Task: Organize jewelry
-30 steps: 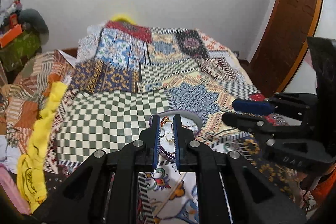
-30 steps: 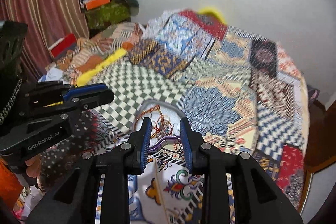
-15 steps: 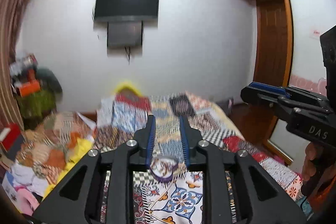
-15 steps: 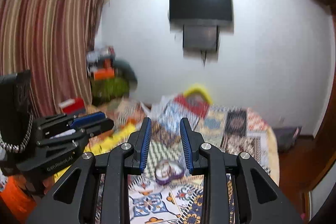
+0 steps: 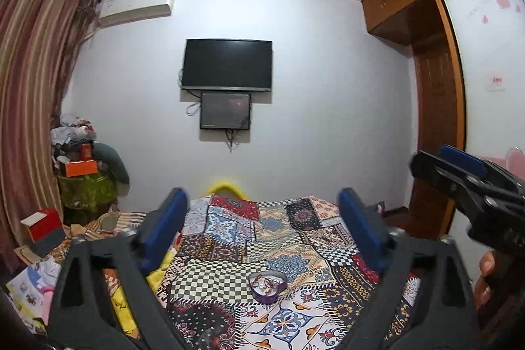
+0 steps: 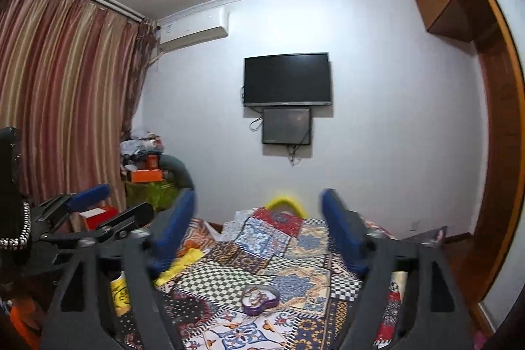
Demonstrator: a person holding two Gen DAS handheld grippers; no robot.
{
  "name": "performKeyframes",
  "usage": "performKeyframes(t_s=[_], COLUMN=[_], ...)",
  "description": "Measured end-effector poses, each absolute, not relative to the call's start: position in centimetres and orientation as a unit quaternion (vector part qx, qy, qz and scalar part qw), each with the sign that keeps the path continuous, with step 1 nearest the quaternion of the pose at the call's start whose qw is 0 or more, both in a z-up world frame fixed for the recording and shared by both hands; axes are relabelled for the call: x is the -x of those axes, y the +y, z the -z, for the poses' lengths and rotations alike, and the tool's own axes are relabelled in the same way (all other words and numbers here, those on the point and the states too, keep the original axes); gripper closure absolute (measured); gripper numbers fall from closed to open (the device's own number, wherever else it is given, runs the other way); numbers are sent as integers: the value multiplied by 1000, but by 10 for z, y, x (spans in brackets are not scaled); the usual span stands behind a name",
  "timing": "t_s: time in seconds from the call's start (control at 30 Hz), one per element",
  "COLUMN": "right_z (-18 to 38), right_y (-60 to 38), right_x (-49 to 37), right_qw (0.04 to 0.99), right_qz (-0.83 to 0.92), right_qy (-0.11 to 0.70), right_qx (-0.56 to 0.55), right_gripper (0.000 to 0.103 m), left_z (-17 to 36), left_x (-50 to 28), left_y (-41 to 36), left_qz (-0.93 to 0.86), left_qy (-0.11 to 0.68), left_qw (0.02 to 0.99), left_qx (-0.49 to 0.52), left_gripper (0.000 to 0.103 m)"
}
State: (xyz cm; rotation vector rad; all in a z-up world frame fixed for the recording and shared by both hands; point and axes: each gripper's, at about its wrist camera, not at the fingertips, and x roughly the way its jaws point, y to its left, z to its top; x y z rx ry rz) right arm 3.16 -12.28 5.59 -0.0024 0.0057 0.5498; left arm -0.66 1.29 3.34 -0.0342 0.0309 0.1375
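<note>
Patchwork bedspread, heart-shaped jewelry box below and between both wide-open grippers, untouched

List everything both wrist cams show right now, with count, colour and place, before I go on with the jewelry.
Heart-shaped box: one, purple, open, on the bed, jewelry tangled inside.
Bedspread: one, multicolour patchwork, covers the bed.
TV: one, black, on the far wall.
Small screen: one, dark, just under the TV.
Air conditioner: one, white, high on the wall at left.
Curtain: one, red and cream striped, left side.
Orange box: one, on the cluttered pile in the left corner.
Wardrobe: one, brown wood, right side.
Left gripper: black, blue pads, wide open, empty.
Right gripper: same, wide open, empty.
</note>
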Motion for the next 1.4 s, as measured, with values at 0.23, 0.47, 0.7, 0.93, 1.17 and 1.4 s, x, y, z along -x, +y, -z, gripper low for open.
performKeyframes(t_s=[0.23, 0.47, 0.7, 0.93, 1.17, 1.4], right_z=[-54, -48, -44, -42, -44, -45], right_y=[-121, -132, -137, -140, -144, -146], right_x=[-28, -21, -21, -21, -21, -20], right_qw=[970, 969, 968, 968, 968, 968], right_qz=[-244, -247, -248, -250, -250, -249], right_qy=[0, 14, 23, 31, 32, 36], right_qx=[11, 8, 8, 6, 4, 0], right_gripper=[0, 0, 0, 0, 0, 0], left_z=[-27, -25, -22, -20, -20, -20], left_x=[8, 7, 5, 3, 2, 0], left_y=[17, 14, 14, 15, 13, 13], left_qz=[-79, -82, -79, -73, -74, -66], left_qy=[27, 33, 37, 41, 42, 47], left_qw=[996, 996, 996, 996, 996, 996], left_qx=[30, 30, 29, 29, 26, 27], left_gripper=[0, 0, 0, 0, 0, 0])
